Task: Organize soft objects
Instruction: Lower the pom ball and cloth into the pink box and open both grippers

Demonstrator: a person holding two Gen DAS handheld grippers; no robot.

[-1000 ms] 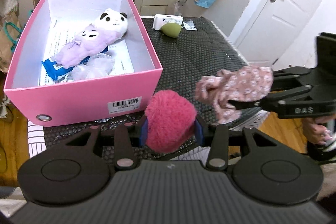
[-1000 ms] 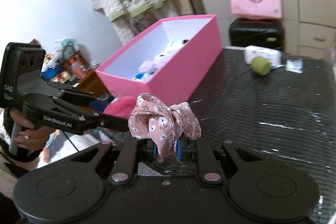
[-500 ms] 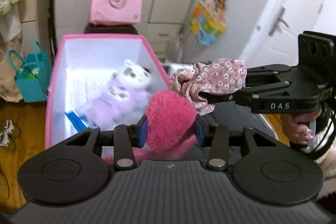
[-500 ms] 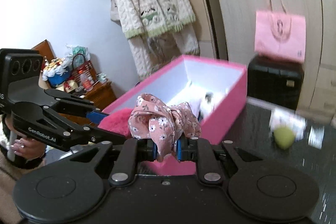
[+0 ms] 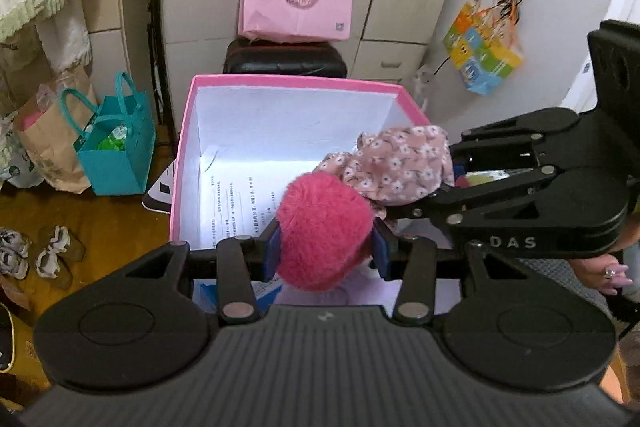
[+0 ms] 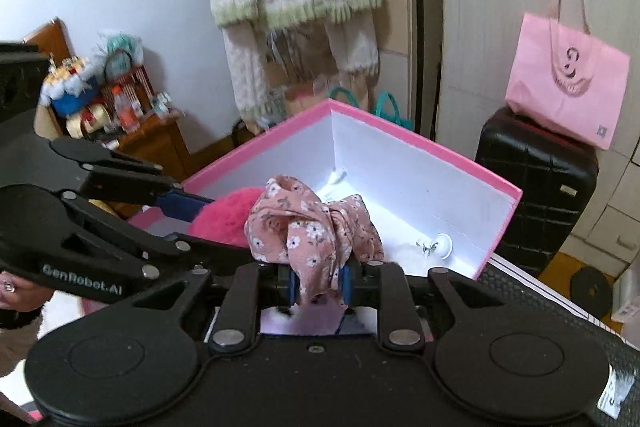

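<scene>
Fingers (image 5: 272,247) of both grippers easing apart around pompom (image 5: 324,227) and scrunchie (image 6: 312,227), inside box rim (image 5: 296,79).

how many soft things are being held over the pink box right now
2. A fluffy pink pom-pom sits between the left gripper's opening jaws; a floral fabric scrunchie sits between the right gripper's, also opening. Others may lie hidden below.

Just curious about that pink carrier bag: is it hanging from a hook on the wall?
No, the pink carrier bag sits on top of the black suitcase.
</scene>
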